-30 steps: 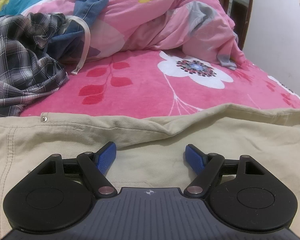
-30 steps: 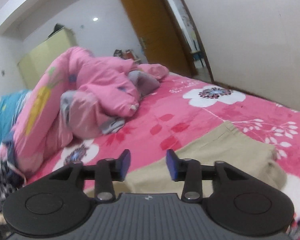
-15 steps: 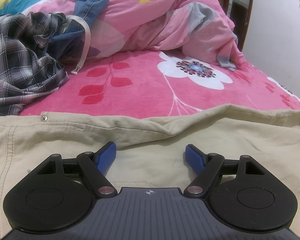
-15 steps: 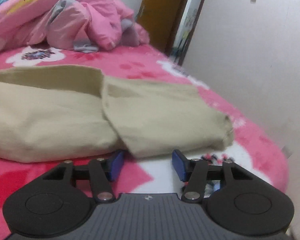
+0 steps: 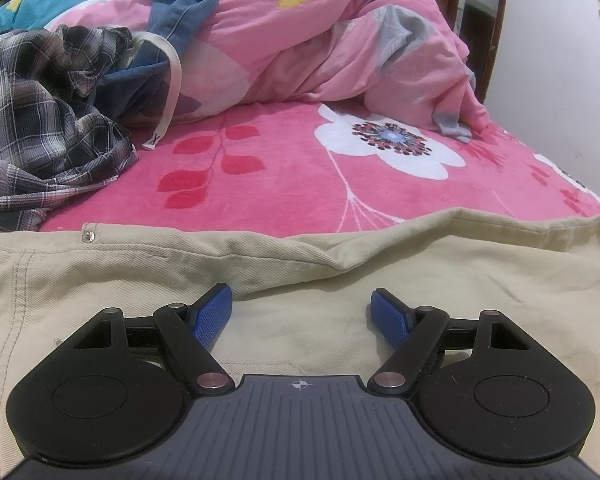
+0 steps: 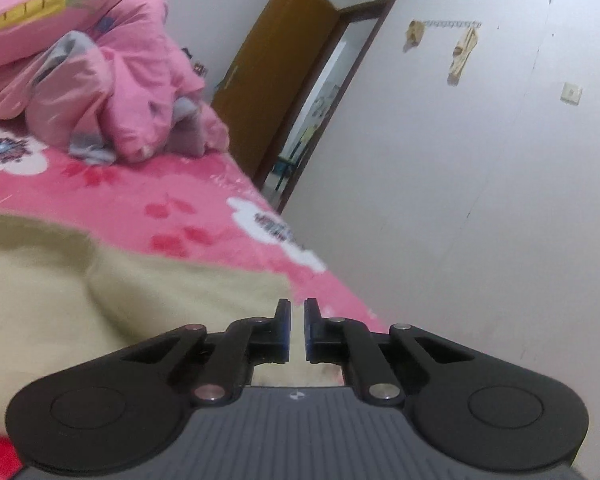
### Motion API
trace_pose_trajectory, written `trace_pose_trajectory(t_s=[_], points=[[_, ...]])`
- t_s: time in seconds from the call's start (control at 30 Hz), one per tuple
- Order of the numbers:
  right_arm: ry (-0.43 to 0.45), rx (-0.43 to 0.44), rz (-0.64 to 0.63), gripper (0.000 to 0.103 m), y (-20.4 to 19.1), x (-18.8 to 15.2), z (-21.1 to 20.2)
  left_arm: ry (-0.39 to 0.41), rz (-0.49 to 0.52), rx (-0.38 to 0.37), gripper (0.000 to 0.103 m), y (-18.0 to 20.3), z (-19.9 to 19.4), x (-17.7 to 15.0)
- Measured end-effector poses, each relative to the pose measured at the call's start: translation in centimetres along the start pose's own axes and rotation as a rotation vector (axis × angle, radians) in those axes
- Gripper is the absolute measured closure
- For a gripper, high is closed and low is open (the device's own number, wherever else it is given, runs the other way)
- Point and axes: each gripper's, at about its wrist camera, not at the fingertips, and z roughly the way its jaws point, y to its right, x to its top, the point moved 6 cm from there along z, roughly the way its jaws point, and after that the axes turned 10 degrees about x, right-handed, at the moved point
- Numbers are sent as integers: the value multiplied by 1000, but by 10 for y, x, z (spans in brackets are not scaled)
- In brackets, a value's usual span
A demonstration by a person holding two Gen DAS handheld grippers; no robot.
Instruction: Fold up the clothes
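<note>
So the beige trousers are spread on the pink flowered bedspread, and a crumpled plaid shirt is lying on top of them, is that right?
Not quite. The beige trousers do lie on the pink flowered bedspread, but the plaid shirt is not on them: it sits crumpled on the bedspread beyond their far edge, as the left wrist view shows.

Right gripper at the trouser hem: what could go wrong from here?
1. The right gripper has its jaws nearly together at the hem of the beige trousers; blur hides whether cloth is caught, so a lift may come up empty.
2. The left gripper is open above the trousers, pinning nothing, so a pull could drag the whole garment.
</note>
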Motion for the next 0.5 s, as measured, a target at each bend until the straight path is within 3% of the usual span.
trace_pose_trajectory(t_s=[0.13,0.23,0.3,0.37,0.43,0.5], points=[[4,0,-20,96,6,18,25,2,1,2,25,0,0,0],[2,123,194,94,14,16,18,2,0,2,25,1,0,0],[0,208,341,85,19,15,13,3,0,2,25,1,-1,0],[-7,321,627,60,32,-3,1,3,1,2,25,1,-1,0],[-20,457,961,55,44,-28,-12,3,1,3,25,1,-1,0],[-29,581,1216,55,46,-51,-19,3,1,2,25,1,-1,-1]])
